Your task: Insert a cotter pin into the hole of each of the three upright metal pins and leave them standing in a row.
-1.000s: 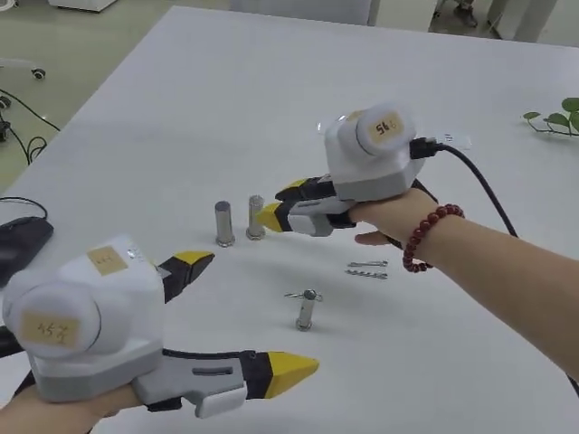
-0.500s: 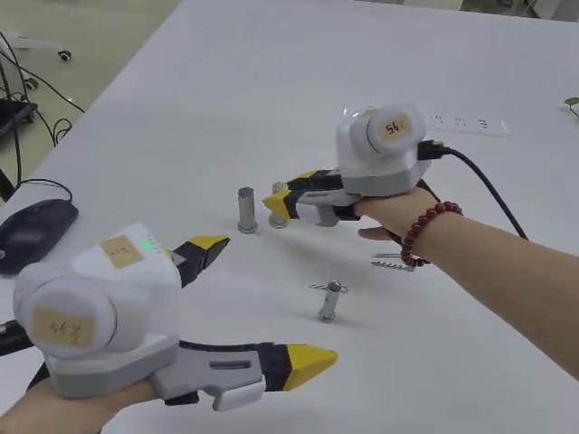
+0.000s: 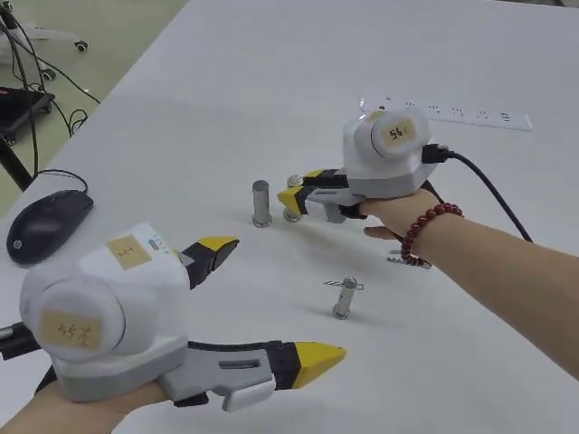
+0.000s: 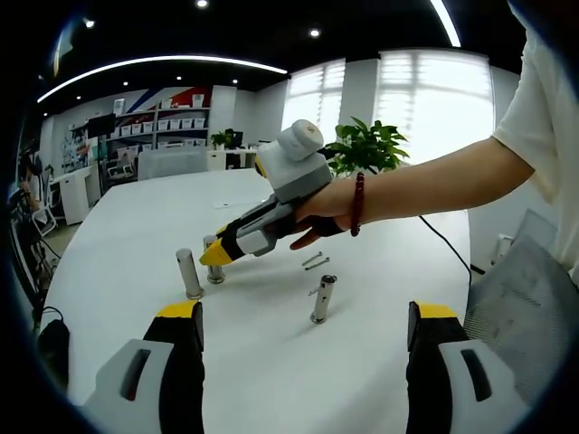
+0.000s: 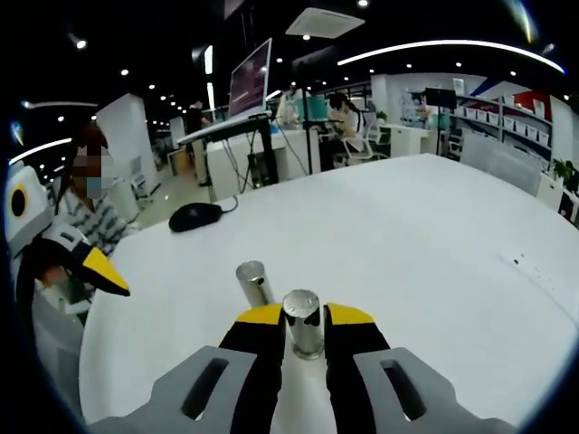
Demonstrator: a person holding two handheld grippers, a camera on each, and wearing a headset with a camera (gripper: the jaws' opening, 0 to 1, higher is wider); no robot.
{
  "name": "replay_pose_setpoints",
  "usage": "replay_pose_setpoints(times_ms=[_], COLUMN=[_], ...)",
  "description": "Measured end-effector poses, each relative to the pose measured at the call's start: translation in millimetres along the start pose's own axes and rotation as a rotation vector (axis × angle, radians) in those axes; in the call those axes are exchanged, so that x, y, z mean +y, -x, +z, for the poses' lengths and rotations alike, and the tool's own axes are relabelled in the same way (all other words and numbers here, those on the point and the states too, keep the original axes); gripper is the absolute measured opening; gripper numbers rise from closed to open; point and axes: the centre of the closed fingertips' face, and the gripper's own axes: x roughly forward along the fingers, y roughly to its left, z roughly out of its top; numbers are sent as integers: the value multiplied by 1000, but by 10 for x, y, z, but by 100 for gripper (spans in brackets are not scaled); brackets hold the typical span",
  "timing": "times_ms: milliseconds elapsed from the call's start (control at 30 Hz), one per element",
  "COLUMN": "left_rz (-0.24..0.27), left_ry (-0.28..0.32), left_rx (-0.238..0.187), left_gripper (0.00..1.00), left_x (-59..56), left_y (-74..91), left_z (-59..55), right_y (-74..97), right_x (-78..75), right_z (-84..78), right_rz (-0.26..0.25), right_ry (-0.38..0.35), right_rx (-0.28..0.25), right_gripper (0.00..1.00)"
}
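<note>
First pin, upright on table, clamped between narrowed jaws of right gripper; second pin just beside it; third pin, cotter through its top, standing apart; left gripper spread wide, holding nothing; mouse at table edge.

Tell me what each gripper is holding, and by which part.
Right gripper clamps an upright metal pin by its upper shaft. Left gripper is open, holding nothing.

Jaws clasping upright pin, second pin beyond
</note>
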Motion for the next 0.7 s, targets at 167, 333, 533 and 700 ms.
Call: replay_pose_setpoints(times_ms=[167,333,533,700], left_rz=[3,3,3,6], left_ry=[4,13,14,15], left_rx=[-2,-10,-9,-9], left_gripper=[94,94,94,94], left_x=[-2,-8,-9,8], left_y=[4,2,2,9], left_z=[-4,-2,-6,-4], right_y=[-5,-2,14,33], right_x=[-14,-4,12,47], right_z=[13,13,15,14], right_rz=[-4,-5,0,0], right_ry=[22,45,52,56], right_rx=[0,5,10,12], right_gripper=[16,15,14,14])
